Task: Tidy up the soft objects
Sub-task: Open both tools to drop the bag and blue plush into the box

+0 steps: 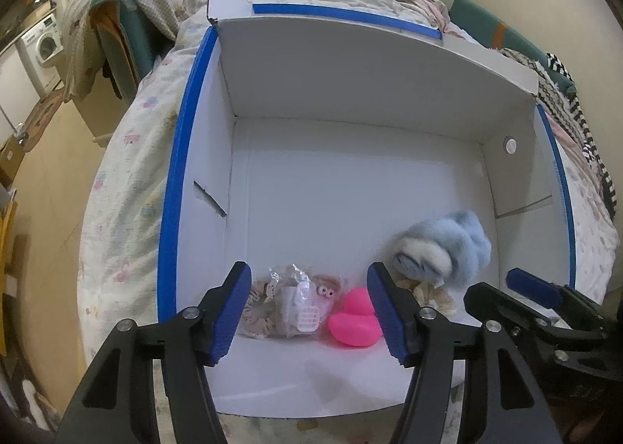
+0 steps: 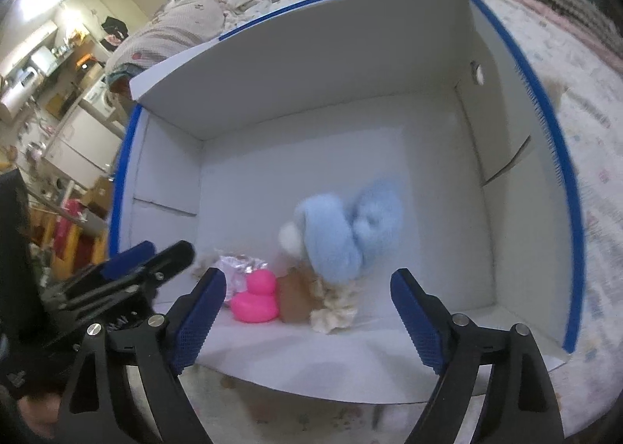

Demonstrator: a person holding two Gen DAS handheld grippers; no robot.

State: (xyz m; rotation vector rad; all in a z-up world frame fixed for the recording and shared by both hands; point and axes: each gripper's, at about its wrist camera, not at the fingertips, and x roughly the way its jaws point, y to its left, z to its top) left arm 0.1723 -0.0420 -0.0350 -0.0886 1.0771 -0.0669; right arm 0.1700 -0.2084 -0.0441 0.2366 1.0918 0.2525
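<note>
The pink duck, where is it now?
The pink duck sits on the floor of the white box near its front edge, between the clear plastic bag and the fluffy blue item.

A white cardboard box [image 1: 350, 101] with blue-taped edges lies open on a bed. Near its front wall sit a bright pink rubber duck [image 1: 355, 318], a clear bag of beige scrunchies [image 1: 290, 302], a cream scrunchie [image 2: 335, 305] and a fluffy pale blue plush [image 2: 344, 235], blurred.
</note>
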